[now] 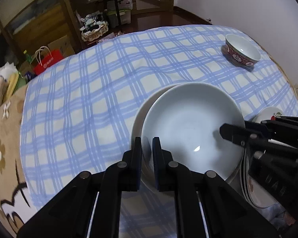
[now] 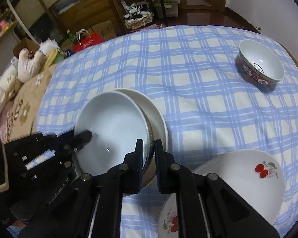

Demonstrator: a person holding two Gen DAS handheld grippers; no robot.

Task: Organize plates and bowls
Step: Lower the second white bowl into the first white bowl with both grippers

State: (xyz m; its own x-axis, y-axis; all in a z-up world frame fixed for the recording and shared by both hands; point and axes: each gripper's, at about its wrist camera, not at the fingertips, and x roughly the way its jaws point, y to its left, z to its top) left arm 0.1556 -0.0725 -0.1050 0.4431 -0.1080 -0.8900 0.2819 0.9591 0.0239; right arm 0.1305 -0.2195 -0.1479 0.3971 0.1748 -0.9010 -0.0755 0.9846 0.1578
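Left gripper (image 1: pixel 147 144) clamped on near rim of white plate (image 1: pixel 190 127); right gripper (image 1: pixel 231 134) grips plate's right rim; patterned bowl (image 1: pixel 242 49) well beyond plate.

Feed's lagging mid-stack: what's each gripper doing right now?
Left gripper: closed on the near rim of the pale plate.
Right gripper: closed on the same pale plate's opposite rim.

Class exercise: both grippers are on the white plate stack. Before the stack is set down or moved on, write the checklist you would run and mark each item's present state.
1. Left gripper clamped on the rim of the white plate stack: ok.
2. Right gripper clamped on the opposite rim: ok.
3. Plates nested squarely: not ok, the top one sits offset.
4. Stack off the checked cloth: cannot tell.
5. Patterned bowl away from the stack: ok.
6. Cherry plates close beside the right gripper: not ok.
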